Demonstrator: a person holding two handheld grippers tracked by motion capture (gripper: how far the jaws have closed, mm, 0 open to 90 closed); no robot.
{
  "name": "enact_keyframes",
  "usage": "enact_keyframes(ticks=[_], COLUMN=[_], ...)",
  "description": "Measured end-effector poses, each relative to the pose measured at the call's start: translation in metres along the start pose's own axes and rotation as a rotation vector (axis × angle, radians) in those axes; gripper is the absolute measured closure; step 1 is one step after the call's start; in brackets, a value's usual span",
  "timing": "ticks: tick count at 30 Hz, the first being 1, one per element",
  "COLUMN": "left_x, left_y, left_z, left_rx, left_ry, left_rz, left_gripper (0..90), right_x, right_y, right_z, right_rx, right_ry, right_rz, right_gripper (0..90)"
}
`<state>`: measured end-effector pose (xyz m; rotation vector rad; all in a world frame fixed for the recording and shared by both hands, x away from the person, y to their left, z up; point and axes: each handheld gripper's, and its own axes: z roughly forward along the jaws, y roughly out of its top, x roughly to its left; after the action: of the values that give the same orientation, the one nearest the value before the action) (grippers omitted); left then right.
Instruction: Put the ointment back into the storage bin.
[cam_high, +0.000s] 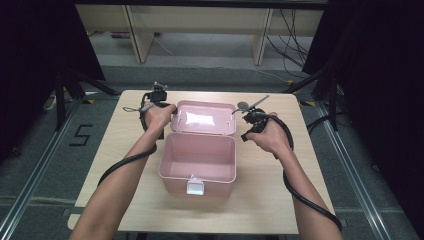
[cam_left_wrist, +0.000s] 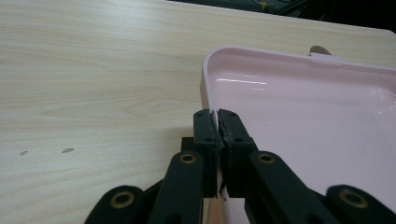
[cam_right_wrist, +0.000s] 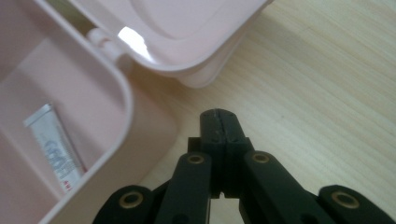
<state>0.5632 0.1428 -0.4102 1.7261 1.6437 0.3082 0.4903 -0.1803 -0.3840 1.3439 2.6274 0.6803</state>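
Note:
A pink plastic box (cam_high: 172, 181) stands open mid-table, its lid (cam_high: 202, 117) folded back behind it. My left gripper (cam_left_wrist: 218, 116) is shut on the lid's (cam_left_wrist: 299, 112) left rim, the thin pink edge pinched between its pads; from above it sits at the lid's left edge (cam_high: 170, 111). My right gripper (cam_right_wrist: 223, 122) is shut with nothing in it, hovering over bare wood just right of the box (cam_right_wrist: 116, 93) near the hinge (cam_right_wrist: 100, 37), and beside the box's right rear corner (cam_high: 244, 136) in the high view. A white tube (cam_right_wrist: 56, 149) lies inside the box.
The box's white latch (cam_high: 195, 187) faces the near table edge. Light wood table (cam_high: 280, 195) has open room on both sides of the box. Black cables trail from both grippers along the forearms. Dark floor, stands and shelving surround the table.

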Motion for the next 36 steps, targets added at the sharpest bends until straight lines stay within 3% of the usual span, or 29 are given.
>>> enact_keyframes(ticks=[1, 2, 5, 6, 7, 8, 13, 18, 24, 36], left_x=[0.0, 0.0, 0.0, 0.0, 0.0, 0.0, 0.001, 0.0, 0.0, 0.002], left_y=[0.0, 0.0, 0.0, 0.0, 0.0, 0.0, -0.001, -0.001, -0.001, -0.001], left_z=[0.0, 0.0, 0.0, 0.0, 0.0, 0.0, 0.0, 0.0, 0.0, -0.004], left_rx=[-0.002, -0.003, -0.001, -0.001, -0.003, -0.003, -0.005, -0.004, -0.014, -0.031], left_ry=[-0.002, -0.001, -0.004, -0.004, -0.003, -0.002, -0.005, -0.004, -0.005, -0.018], left_rz=[-0.003, -0.003, -0.001, -0.001, -0.002, -0.001, -0.004, -0.002, -0.008, -0.017], left_gripper=[86.4, 86.4, 86.4, 86.4, 86.4, 86.4, 86.5, 86.5, 86.8, 87.3], right_x=[0.005, 0.007, 0.016, 0.019, 0.022, 0.026, 0.044, 0.055, 0.059, 0.063], right_y=[-0.001, -0.001, -0.005, -0.007, -0.009, -0.011, -0.015, -0.021, -0.023, -0.021], right_z=[-0.005, -0.01, -0.022, -0.026, -0.03, -0.033, -0.043, -0.043, -0.033, -0.024], right_rx=[-0.008, -0.017, -0.04, -0.045, -0.064, -0.052, -0.01, -0.008, 0.012, 0.009], right_ry=[0.011, -0.001, 0.022, 0.031, 0.048, 0.059, 0.096, 0.13, 0.128, 0.149], right_rz=[0.033, 0.027, 0.021, 0.014, -0.027, -0.018, -0.07, -0.086, -0.107, -0.087], right_gripper=[90.0, 90.0, 90.0, 90.0, 90.0, 90.0, 90.0, 90.0, 90.0, 90.0])
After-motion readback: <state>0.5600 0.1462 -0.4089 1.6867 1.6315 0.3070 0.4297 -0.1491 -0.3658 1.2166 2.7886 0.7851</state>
